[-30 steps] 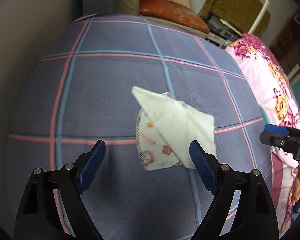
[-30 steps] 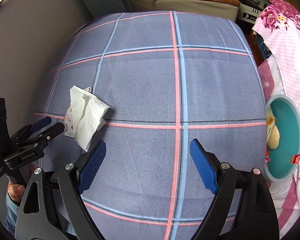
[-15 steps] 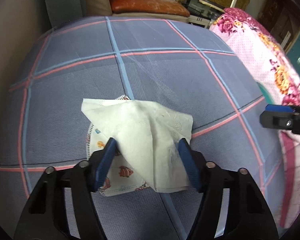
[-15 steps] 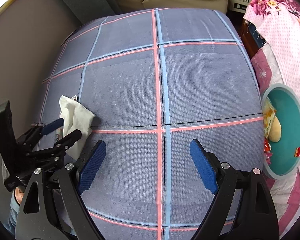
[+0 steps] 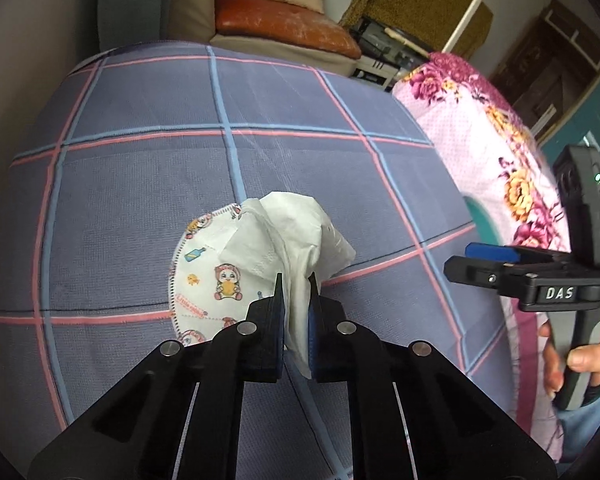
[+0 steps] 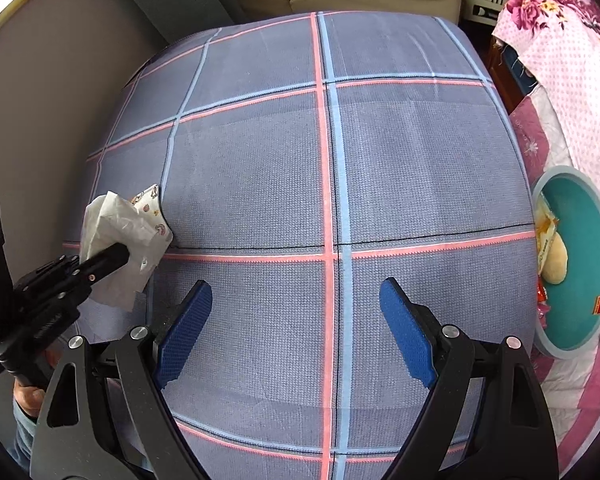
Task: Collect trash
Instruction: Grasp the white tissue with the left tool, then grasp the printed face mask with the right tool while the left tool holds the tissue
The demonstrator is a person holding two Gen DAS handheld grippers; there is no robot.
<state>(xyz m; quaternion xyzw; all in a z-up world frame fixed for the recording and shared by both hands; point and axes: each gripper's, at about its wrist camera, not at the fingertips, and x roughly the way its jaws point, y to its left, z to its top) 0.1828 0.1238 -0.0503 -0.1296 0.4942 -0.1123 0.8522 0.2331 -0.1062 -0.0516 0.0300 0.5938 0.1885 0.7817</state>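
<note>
A crumpled white tissue (image 5: 296, 232) is pinched between the pads of my left gripper (image 5: 296, 300), which is shut on it. Under the tissue lies a white face mask with cartoon prints (image 5: 208, 276) on the blue checked bedsheet (image 5: 140, 200). The right wrist view shows the same tissue (image 6: 112, 232) bunched up at the left gripper (image 6: 104, 260), with the mask (image 6: 152, 204) peeking out behind. My right gripper (image 6: 296, 320) hangs open over bare sheet, nothing between its fingers. At the bed's right side sits a teal bin (image 6: 580, 208) holding some wrappers.
A pink floral quilt (image 5: 500, 160) lies along the bed's right side, next to the bin. A sofa with an orange cushion (image 5: 284, 32) stands beyond the bed's far end. A grey wall (image 6: 40, 100) runs along the left. A person's hand (image 5: 580, 360) holds the right gripper's handle.
My left gripper moved onto the tissue and its jaws went from wide open to shut, bunching the tissue up off the mask. The right gripper stayed open and barely moved.
</note>
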